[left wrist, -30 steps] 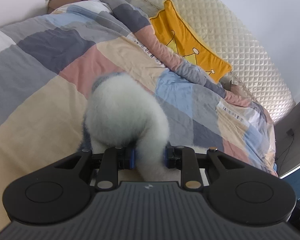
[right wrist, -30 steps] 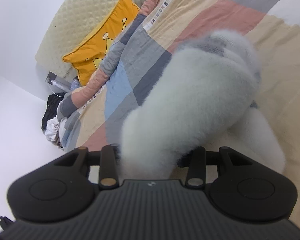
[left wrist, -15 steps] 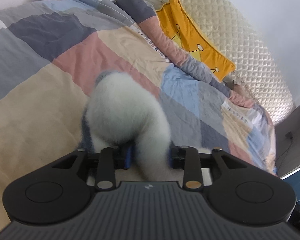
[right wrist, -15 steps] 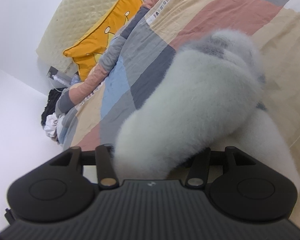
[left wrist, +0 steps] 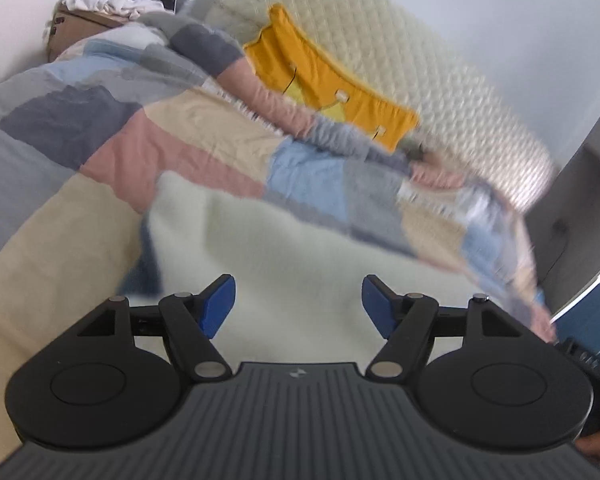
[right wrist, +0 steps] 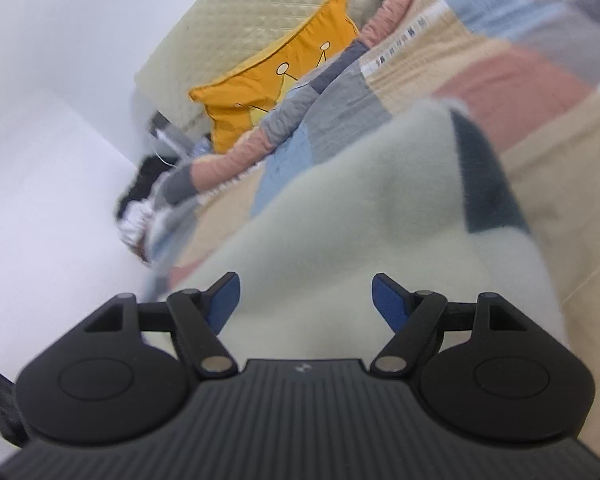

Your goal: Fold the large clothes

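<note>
A fluffy white garment (left wrist: 284, 248) with a dark edge lies spread on the patchwork quilt (left wrist: 100, 168) of the bed. It also shows in the right wrist view (right wrist: 380, 220), where a dark panel (right wrist: 484, 176) runs along its right side. My left gripper (left wrist: 298, 300) is open and empty just above the garment. My right gripper (right wrist: 306, 300) is open and empty over the same garment. Both views are blurred by motion.
A yellow cushion (left wrist: 328, 84) leans on the quilted cream headboard (left wrist: 400, 64); it also shows in the right wrist view (right wrist: 276, 76). A cardboard box with piled clothes (left wrist: 100, 4) stands beyond the bed's far corner. A white wall (right wrist: 40, 200) is on the left.
Both grippers have opened and let go of the white garment. The garment, bunched and lifted before, now lies flatter on the quilt. Both cameras have pulled back.
</note>
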Demonstrator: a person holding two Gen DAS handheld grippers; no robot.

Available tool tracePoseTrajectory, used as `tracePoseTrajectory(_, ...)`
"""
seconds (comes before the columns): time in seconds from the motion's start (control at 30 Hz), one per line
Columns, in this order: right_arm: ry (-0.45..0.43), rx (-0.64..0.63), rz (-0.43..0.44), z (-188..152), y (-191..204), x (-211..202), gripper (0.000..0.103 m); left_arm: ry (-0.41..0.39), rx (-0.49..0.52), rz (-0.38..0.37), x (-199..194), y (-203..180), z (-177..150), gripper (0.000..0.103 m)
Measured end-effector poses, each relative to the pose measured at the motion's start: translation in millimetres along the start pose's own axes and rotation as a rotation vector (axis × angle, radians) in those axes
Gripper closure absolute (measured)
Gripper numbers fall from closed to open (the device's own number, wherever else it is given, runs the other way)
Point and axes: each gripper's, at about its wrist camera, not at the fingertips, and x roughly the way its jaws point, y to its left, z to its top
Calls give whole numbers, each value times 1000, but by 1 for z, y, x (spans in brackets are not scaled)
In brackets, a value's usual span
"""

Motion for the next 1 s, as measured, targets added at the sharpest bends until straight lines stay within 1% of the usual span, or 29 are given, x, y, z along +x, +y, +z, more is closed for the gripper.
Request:
tracePoseTrajectory(0.1, -38, -125, -89, 1, 7, 10, 28, 40, -16, 27, 25, 4, -3, 29)
tracePoseTrajectory(0.17, -59, -203, -155, 3, 9, 21, 28, 32, 15, 54, 38, 7, -5, 29)
tracePoseTrajectory(0.2, -61, -219, -172, 4, 8, 28, 28, 27, 39, 66, 42, 6, -6, 29)
tracePoseTrajectory(0.33, -48, -231, -186, 11, 1, 50, 28, 29, 90, 96, 55, 10, -9, 29)
tracePoseTrajectory(0.47, -25, -269, -222, 11, -3, 79, 29, 66, 88, 116, 70, 15, -8, 29)
tracePoseTrajectory(0.57, -15, -292, -240, -1, -12, 96, 29, 106, 121, 139, 85, 15, -10, 29)
tracePoseTrajectory(0.67, -32, -319, -250, -11, -15, 101, 29, 112, 163, 157, 93, 11, -18, 28)
tracePoseTrajectory(0.73, -28, -326, -259, -11, -12, 100, 29, 105, 189, 168, 92, 7, -21, 28)
tracePoseTrajectory(0.87, -28, -308, -261, -11, -7, 92, 30, 102, 176, 166, 78, 2, -19, 28)
tracePoseTrajectory(1.0, -44, -255, -239, -17, -3, 62, 30, 90, 113, 135, 48, 1, -22, 28)
